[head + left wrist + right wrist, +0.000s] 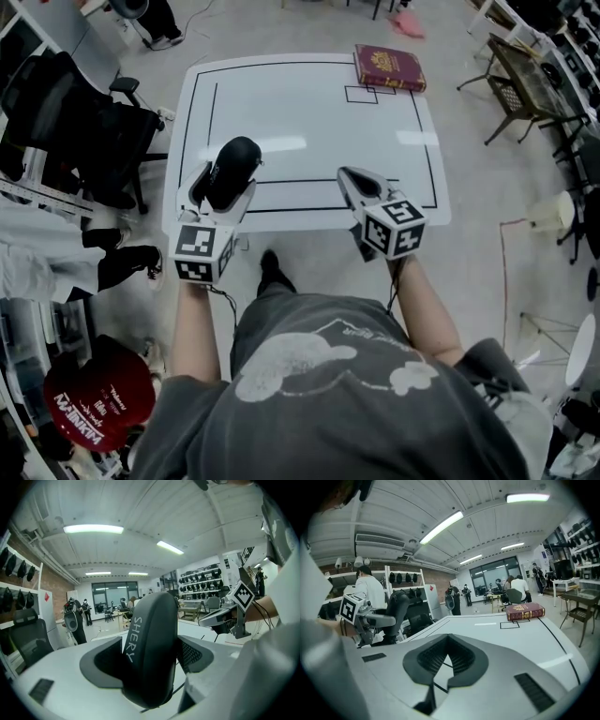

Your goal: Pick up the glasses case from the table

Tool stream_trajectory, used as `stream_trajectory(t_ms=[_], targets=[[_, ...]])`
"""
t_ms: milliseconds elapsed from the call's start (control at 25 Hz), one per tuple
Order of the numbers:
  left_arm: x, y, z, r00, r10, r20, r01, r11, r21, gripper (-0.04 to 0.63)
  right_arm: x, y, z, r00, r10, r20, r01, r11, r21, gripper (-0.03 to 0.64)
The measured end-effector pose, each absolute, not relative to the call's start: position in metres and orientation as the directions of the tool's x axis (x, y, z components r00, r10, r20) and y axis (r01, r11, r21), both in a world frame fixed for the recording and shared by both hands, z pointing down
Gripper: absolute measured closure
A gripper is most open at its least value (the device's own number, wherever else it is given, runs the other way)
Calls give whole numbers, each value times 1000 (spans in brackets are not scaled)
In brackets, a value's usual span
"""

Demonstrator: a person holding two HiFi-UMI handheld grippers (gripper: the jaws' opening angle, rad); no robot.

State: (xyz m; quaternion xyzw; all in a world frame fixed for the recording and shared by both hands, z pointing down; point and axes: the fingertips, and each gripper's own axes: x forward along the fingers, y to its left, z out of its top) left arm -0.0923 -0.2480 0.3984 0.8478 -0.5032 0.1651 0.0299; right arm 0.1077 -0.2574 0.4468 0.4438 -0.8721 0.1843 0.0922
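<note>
My left gripper (225, 187) is shut on the black glasses case (232, 167), which stands on edge between the jaws, clear of the white table (309, 112) near its front left. In the left gripper view the case (150, 648) fills the gap of the gripper (150, 665), with "SHERY" in white on its rim. The right gripper view shows that case (396, 609) off to the left. My right gripper (358, 178) hovers over the table's front edge, shut with nothing held. In its own view the gripper (447, 641) has its tips together.
A dark red book (388, 67) lies at the table's far right corner, also in the right gripper view as the book (525, 611). Black tape lines mark the tabletop. A black office chair (84, 122) stands left of the table and a wooden chair (516, 89) to the right.
</note>
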Motion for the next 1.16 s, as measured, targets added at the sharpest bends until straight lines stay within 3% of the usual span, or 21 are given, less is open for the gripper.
stream_trajectory(t_ms=[600, 1160], targets=[[-56, -117, 409, 381, -874, 302, -907, -417, -62, 249, 144, -145, 451, -645, -697, 314, -764, 597, -245, 618], [-74, -35, 423, 310, -895, 321, -942, -335, -24, 250, 124, -81, 470, -702, -631, 331, -711, 651, -268, 618]])
